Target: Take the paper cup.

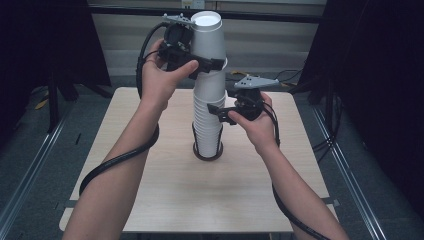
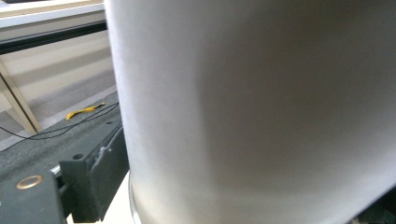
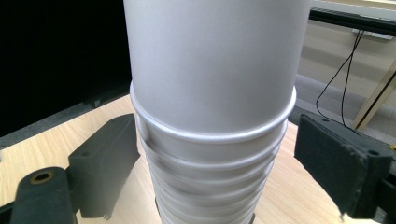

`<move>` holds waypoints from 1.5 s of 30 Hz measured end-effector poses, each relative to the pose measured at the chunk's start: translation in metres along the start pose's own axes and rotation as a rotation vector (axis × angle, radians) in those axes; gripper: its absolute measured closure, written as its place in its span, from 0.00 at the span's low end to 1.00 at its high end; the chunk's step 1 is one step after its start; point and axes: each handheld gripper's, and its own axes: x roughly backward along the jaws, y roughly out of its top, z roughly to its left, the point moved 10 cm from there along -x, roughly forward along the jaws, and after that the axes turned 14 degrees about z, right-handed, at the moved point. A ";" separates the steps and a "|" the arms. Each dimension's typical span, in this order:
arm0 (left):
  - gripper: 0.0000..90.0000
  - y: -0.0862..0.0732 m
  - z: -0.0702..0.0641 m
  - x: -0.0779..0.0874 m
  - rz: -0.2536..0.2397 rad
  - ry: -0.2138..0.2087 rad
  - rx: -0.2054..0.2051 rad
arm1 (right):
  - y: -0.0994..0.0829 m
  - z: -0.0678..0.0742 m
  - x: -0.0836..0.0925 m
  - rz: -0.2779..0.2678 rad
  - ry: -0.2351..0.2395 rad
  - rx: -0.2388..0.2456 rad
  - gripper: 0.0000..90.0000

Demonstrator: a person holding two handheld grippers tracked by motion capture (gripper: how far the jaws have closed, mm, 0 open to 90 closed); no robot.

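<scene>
So the left gripper [image 1: 212,62] is clamped on the top cup [image 1: 206,37], upside down, sitting on the stack of cups [image 1: 207,122] mid-table [image 1: 150,190]; right gripper [image 1: 216,111] sits lower, its jaws straddling the stack from the right, loose, not squeezing.

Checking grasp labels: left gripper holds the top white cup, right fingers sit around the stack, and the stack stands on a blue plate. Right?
Not quite. The left gripper does hold the top cup, and the right gripper has its fingers around the stack, but the high view shows the stack standing on a dark round base, not a blue plate.
</scene>
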 end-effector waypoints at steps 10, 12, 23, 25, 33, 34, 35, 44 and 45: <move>0.12 0.005 -0.002 0.006 -0.012 -0.008 -0.002 | -0.001 -0.001 0.000 -0.001 0.002 -0.006 0.15; 0.12 0.006 -0.002 0.006 -0.009 -0.005 -0.011 | -0.001 -0.001 0.000 -0.001 0.002 -0.002 0.15; 0.12 0.007 0.000 0.008 -0.023 0.000 -0.003 | -0.003 -0.001 0.000 0.002 0.003 -0.007 0.15; 0.12 0.007 0.000 0.009 -0.029 -0.001 0.002 | -0.004 -0.001 -0.001 0.000 0.004 -0.008 0.15; 0.12 0.011 -0.002 0.012 -0.035 -0.002 -0.008 | -0.006 -0.001 -0.002 0.006 -0.001 -0.003 0.15; 0.12 0.012 -0.003 0.012 -0.040 -0.006 -0.004 | -0.006 -0.002 -0.002 0.005 -0.002 -0.003 0.15; 0.12 0.012 -0.002 0.013 -0.036 0.000 -0.012 | -0.006 -0.001 -0.002 0.006 0.000 -0.003 0.15; 0.12 0.016 -0.005 0.018 -0.056 -0.002 -0.008 | -0.007 -0.003 0.000 0.006 -0.004 -0.002 0.15; 0.13 0.016 -0.005 0.018 -0.056 -0.001 -0.009 | -0.007 -0.003 0.000 0.007 -0.004 -0.002 0.15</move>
